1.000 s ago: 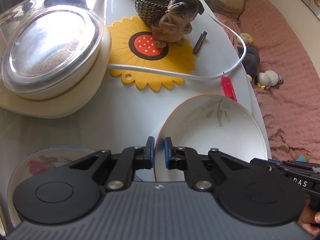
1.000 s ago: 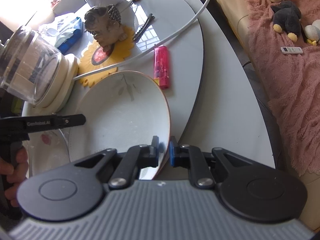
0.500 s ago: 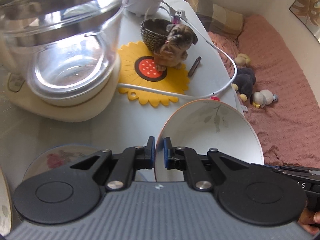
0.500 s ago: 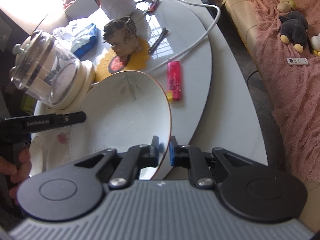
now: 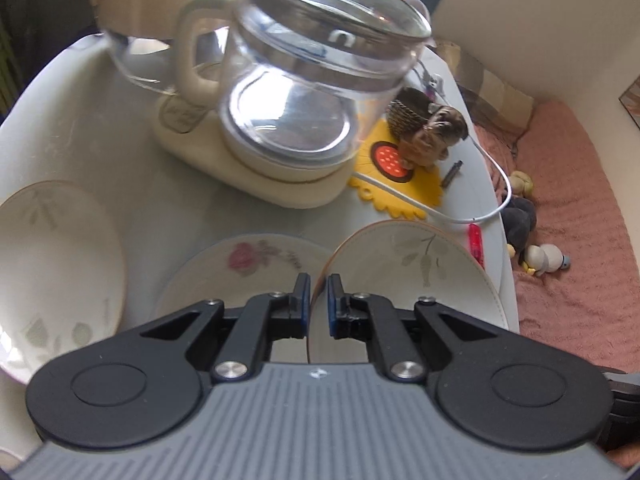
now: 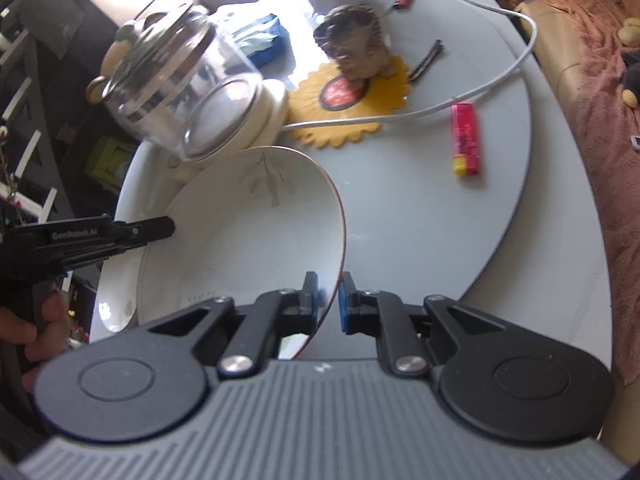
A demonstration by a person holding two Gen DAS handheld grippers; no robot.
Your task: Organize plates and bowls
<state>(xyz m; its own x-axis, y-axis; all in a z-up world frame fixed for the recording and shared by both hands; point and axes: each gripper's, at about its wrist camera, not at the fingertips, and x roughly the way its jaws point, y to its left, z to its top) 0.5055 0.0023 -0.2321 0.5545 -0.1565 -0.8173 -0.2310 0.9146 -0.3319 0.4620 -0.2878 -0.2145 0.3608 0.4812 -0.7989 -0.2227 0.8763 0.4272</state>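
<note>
Both grippers hold one leaf-patterned plate [image 5: 404, 264] by opposite rims, lifted and tilted above the table [image 6: 420, 216] near its right edge: the left gripper [image 5: 318, 300] has its jaws pinching the near rim, and the right gripper [image 6: 329, 300] has its jaws closed on the other. Just beside it a rose-patterned plate [image 5: 248, 260] lies flat, with another leaf plate [image 5: 52, 264] at the left edge. Uneven pull between the hands could twist the thin rim free, dropping it onto the glass kettle [image 5: 304, 92] or the lighter [image 6: 466, 145]

The left tool [image 5: 319, 300] body hides the leaf-patterned plate's [image 5: 416, 268] near rim, and the dog figurine [image 6: 356, 42] is blurred.
</note>
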